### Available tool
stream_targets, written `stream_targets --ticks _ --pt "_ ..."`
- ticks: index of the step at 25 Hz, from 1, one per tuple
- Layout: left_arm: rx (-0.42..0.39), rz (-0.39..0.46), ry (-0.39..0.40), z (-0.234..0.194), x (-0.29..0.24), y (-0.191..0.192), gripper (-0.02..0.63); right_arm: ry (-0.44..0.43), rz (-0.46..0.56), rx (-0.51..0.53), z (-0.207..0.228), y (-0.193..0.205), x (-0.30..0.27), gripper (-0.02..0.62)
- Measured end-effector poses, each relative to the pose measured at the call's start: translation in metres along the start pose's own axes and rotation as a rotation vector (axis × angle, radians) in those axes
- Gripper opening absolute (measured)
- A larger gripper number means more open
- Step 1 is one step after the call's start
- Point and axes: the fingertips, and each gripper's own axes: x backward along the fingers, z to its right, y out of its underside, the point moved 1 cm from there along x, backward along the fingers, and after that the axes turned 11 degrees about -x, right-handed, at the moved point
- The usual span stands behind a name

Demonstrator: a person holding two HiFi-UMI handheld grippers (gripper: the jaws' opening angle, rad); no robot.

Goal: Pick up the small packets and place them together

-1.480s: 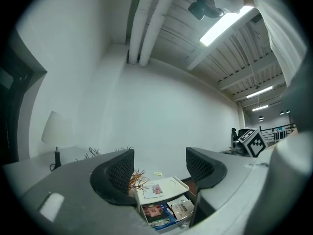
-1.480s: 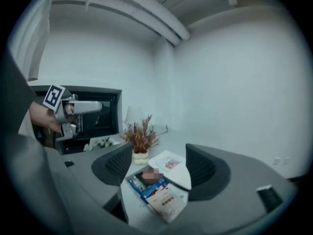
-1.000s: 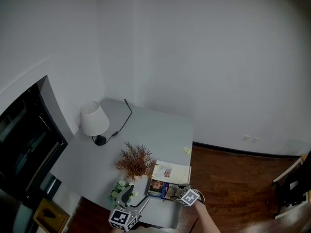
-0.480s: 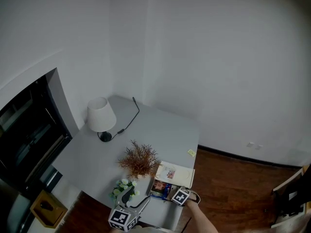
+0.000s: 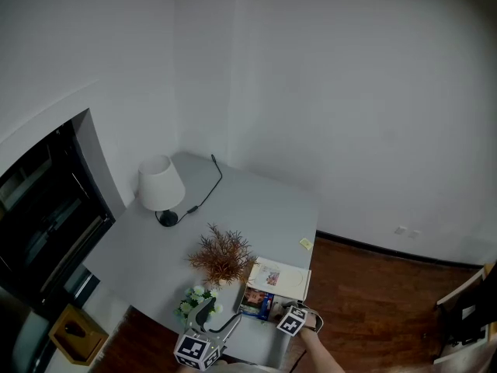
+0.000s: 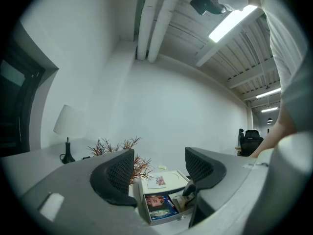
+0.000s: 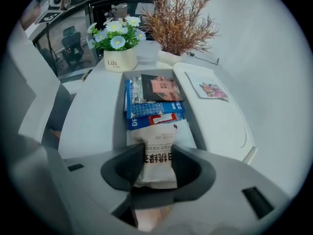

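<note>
Right tool [image 7: 156, 159] sat low over the near end of the grey tray [image 7: 119, 124], jaws closing narrow on the white packet [image 7: 157, 148]. The pads met its two long sides and the wrapper looked pinched in. The grip ran across the packet's short width, probably because a soft pack buckles least that way and the tray walls leave room for the jaws only there. The blue packet [image 7: 154, 112] and dark packet [image 7: 161, 87] lay flat further in, overlapping, likely the gathering spot. Left tool [image 6: 161, 169] hung back from the tray, jaws wide, nothing between, seemingly out of the way. A white lid [image 7: 215, 116] lay on the counter [image 7: 93, 111] beside the tray.
</note>
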Motion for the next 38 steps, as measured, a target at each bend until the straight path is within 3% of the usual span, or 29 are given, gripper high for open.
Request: stream_targets --ticks 7,11,18,25,29,33,38 --pt "0.011 -0.014 0.030 0.012 -0.004 0.005 0.316 0.003 0.184 -0.022 0.004 -0.026 0.057 0.184" --pt "0.013 -0.017 0.033 0.012 -0.003 0.007 0.316 0.019 0.227 -0.009 0.028 -0.042 0.080 0.186" --pt "-0.005 -0.049 0.013 0.005 0.001 0.005 0.314 0.025 0.152 0.013 0.095 -0.057 0.064 0.186" --pt "-0.003 -0.026 -0.032 -0.009 0.008 -0.001 0.313 -0.023 0.009 0.059 0.109 -0.053 0.036 0.204" --pt "-0.002 -0.035 -0.051 -0.016 0.010 0.000 0.313 -0.024 0.031 0.013 0.114 -0.058 0.028 0.212" --pt "-0.004 -0.043 -0.056 -0.016 0.011 0.002 0.313 0.033 0.021 0.061 0.124 -0.060 0.024 0.284" --pt "-0.001 -0.048 -0.051 -0.014 0.010 0.004 0.313 0.029 0.015 0.056 0.125 -0.054 0.021 0.308"
